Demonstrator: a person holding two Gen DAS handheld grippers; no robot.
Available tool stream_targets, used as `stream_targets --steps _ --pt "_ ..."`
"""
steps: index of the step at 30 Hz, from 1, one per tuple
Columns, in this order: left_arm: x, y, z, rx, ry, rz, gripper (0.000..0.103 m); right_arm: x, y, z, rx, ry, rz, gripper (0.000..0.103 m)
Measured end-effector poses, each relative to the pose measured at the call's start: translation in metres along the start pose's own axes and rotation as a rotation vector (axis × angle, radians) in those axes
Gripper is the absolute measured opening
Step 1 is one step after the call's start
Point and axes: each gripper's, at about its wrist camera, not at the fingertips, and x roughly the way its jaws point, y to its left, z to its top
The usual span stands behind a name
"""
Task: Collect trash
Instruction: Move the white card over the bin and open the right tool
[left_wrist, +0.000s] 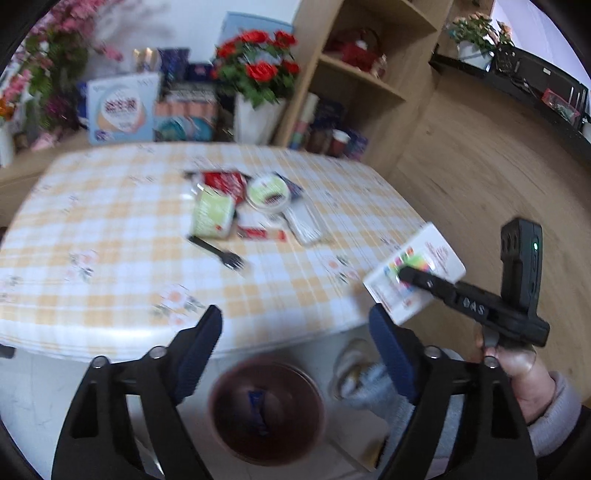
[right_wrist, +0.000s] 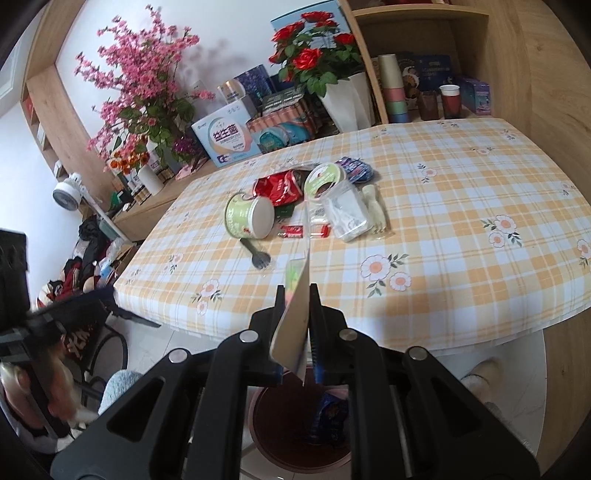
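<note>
My right gripper (right_wrist: 298, 291) is shut on a white card with coloured print (right_wrist: 295, 306), held edge-on above a brown bin (right_wrist: 266, 439) on the floor; the card also shows in the left wrist view (left_wrist: 424, 269). My left gripper (left_wrist: 295, 325) is open and empty above the same bin (left_wrist: 225, 417), which holds a blue wrapper (left_wrist: 258, 406). On the checked table (left_wrist: 92, 221) lie a green cup (left_wrist: 212, 216), a round lid (left_wrist: 267, 192), a red wrapper (left_wrist: 225, 181), a black fork (left_wrist: 221, 253), a red sachet (left_wrist: 260, 233) and clear packaging (right_wrist: 345, 212).
Red roses in a white vase (right_wrist: 343, 99), pink flowers (right_wrist: 147, 81) and boxes (right_wrist: 225, 136) stand behind the table. A wooden shelf (left_wrist: 362, 85) with cups is at the back right. Clothes are piled on the floor at the left (right_wrist: 85, 266).
</note>
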Motion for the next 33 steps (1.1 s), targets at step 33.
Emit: stream_targets --steps 33 --pt "-0.067 0.055 -0.026 -0.067 -0.231 0.367 0.097 0.034 0.047 -0.046 -0.096 0.200 0.045 0.017"
